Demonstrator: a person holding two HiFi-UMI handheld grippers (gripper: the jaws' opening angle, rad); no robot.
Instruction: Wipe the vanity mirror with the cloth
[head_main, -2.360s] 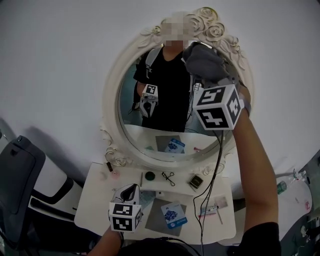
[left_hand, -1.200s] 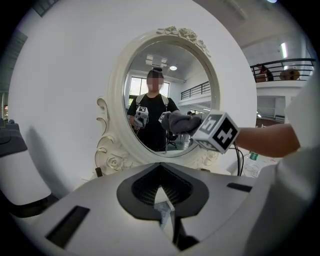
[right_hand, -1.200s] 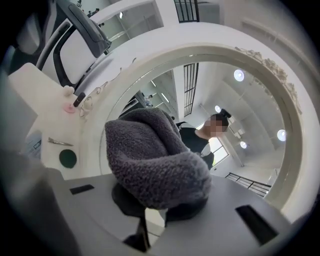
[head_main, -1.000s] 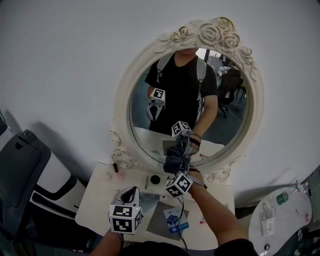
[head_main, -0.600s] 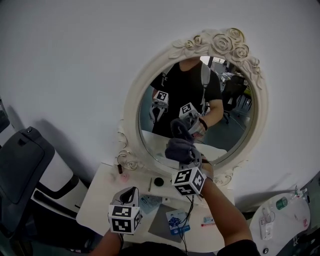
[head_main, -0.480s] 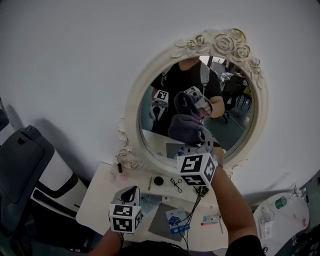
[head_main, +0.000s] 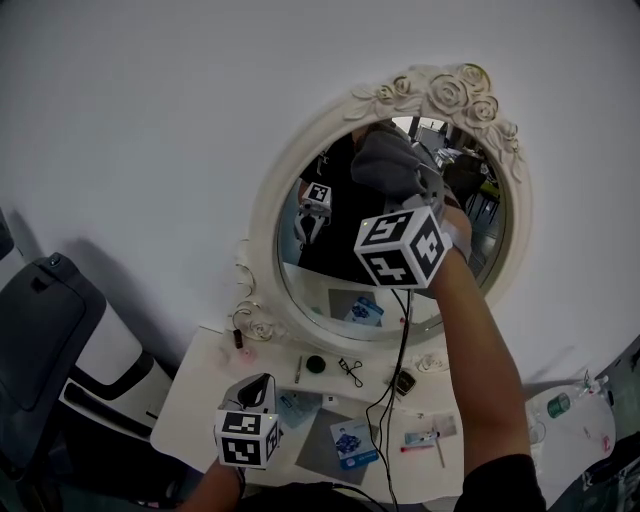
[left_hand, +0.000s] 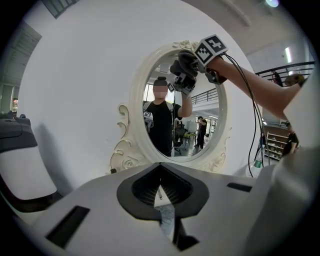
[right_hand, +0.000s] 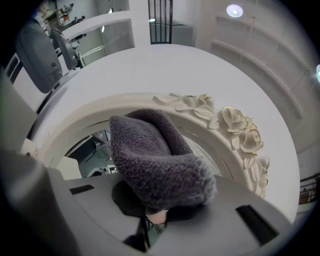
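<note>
The oval vanity mirror (head_main: 330, 260) in its white rose-carved frame (head_main: 440, 90) hangs on the wall above a small table. My right gripper (head_main: 395, 165) is shut on a dark grey fleecy cloth (head_main: 385, 160), and the cloth lies against the upper part of the glass, just below the roses. In the right gripper view the cloth (right_hand: 155, 155) covers the jaws and the glass (right_hand: 82, 150) shows to its left. My left gripper (head_main: 255, 388) hangs low over the table, shut and holding nothing. In the left gripper view the mirror (left_hand: 170, 120) is ahead and the cloth (left_hand: 182, 67) is near its top.
The white vanity table (head_main: 200, 400) carries a blue packet (head_main: 350, 440), an eyelash curler (head_main: 350, 367), a small black lid (head_main: 316, 364) and a watch (head_main: 403, 381). A cable (head_main: 395, 330) hangs from the right gripper. A dark chair (head_main: 40, 340) stands at the left, a round white table (head_main: 585, 440) at the right.
My right gripper has carried the cloth up the glass, from the mirror's lower rim to its top. The left gripper has stayed where it was.
</note>
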